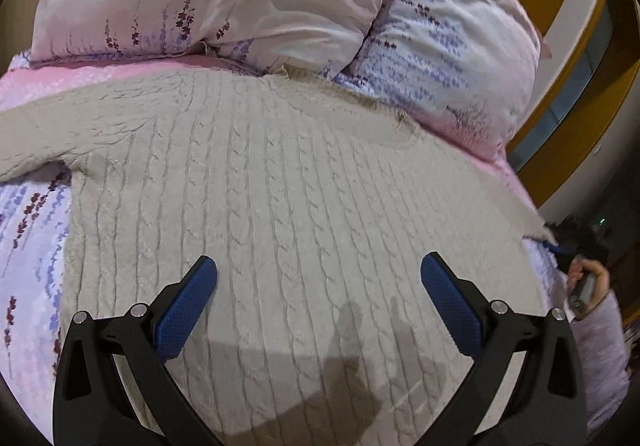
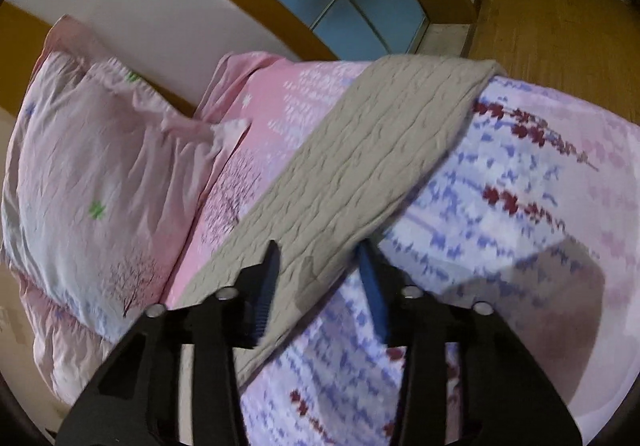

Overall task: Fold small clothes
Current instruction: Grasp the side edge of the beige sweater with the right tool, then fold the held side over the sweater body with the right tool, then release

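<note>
The left hand-held gripper (image 1: pixel 319 272) is hovering with its jaws spread wide over the beige cable-knit sweater (image 1: pixel 288 189) lying flat on the bed (image 1: pixel 28 230). The right hand-held gripper (image 2: pixel 320 266) is straddling the sweater's sleeve (image 2: pixel 360 165), its fingers half apart around the fabric; whether they are pinching it I cannot tell.

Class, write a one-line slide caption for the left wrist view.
Open left gripper hovers over a beige cable-knit sweater spread on a floral bed.
</note>
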Tool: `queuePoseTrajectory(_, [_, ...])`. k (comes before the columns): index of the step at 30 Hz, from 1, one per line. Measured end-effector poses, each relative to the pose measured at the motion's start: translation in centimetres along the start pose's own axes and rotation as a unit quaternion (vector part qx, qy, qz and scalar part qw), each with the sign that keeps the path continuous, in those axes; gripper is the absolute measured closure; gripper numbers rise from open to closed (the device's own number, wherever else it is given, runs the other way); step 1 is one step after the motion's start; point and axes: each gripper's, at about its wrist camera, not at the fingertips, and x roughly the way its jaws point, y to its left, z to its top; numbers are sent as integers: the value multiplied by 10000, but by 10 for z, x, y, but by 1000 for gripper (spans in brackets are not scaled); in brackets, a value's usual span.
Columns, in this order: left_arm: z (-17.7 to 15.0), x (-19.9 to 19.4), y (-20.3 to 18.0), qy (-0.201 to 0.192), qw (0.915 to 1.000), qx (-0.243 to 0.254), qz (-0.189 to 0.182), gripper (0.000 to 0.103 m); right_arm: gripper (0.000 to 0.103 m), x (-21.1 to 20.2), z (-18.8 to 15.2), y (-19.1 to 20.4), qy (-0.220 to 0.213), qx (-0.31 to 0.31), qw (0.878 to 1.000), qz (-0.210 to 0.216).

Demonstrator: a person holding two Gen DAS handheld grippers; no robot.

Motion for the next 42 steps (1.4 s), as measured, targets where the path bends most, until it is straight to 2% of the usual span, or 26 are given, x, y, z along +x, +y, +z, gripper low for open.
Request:
queuePoseTrajectory(2, [2,0,3,-20,9999,-84,-83,1,88,2,4,-4,-88,16,9999,-68])
queuePoseTrajectory(3, [2,1,5,-20,9999,-114,-122,1,90,3,5,-5,-131,-7,9998,-132])
queuePoseTrajectory(6, [4,1,9,-37,9995,-220,-231,1,94,4,4,3,-230,-190,9992,-260])
queuePoseTrajectory(10, [5,-2,13,-71,9990,-316,-316,1,95,-17,-1,42,-791,-883,9925,-289])
queuePoseTrajectory(14, [5,-7,18,-181,9982,-454,-344,1,95,-43,-23,103,-1161,-1785,9768,225])
queuePoseTrajectory(16, [6,-10,21,-249,9976,-554,-343,1,95,-54,-50,142,-1190,-2447,9602,638])
queuePoseTrajectory(19, [8,-13,24,-306,9970,-627,-342,1,95,-58,-103,190,-856,-3338,9303,1257])
queuePoseTrajectory(21, [8,-16,24,-332,9970,-626,-324,1,95,-44,-140,213,-383,-3812,9112,1515])
queuePoseTrajectory(24, [9,-21,23,-353,9972,-592,-305,1,95,-11,-198,227,464,-4353,8857,1544])
queuePoseTrajectory(26, [9,-24,23,-369,9974,-552,-280,1,95,15,-228,226,963,-4551,8749,1349])
queuePoseTrajectory(27, [10,-26,24,-380,9975,-537,-267,1,94,18,-234,221,1075,-4561,8738,1297])
queuePoseTrajectory(29, [10,-29,24,-391,9976,-504,-261,1,89,29,-241,211,1359,-4460,8759,1240])
queuePoseTrajectory(30, [11,-30,25,-392,9977,-492,-263,1,88,31,-239,207,1508,-4285,8818,1269])
queuePoseTrajectory(31, [12,-32,25,-387,9977,-475,-275,1,77,27,-238,201,1589,-4126,8869,1337])
queuePoseTrajectory(32, [12,-32,25,-383,9978,-456,-283,1,60,25,-227,196,1658,-3830,8971,1454])
queuePoseTrajectory(34, [14,-32,24,-333,9981,-416,-319,1,49,17,-211,186,1592,-3483,9101,1583])
queuePoseTrajectory(38, [28,-25,20,-26,9985,-272,-467,1,49,11,-176,164,1433,-2733,9374,1615])
queuePoseTrajectory(42, [46,-18,14,192,9968,-161,-759,1,50,12,-143,130,1187,-1916,9641,1406])
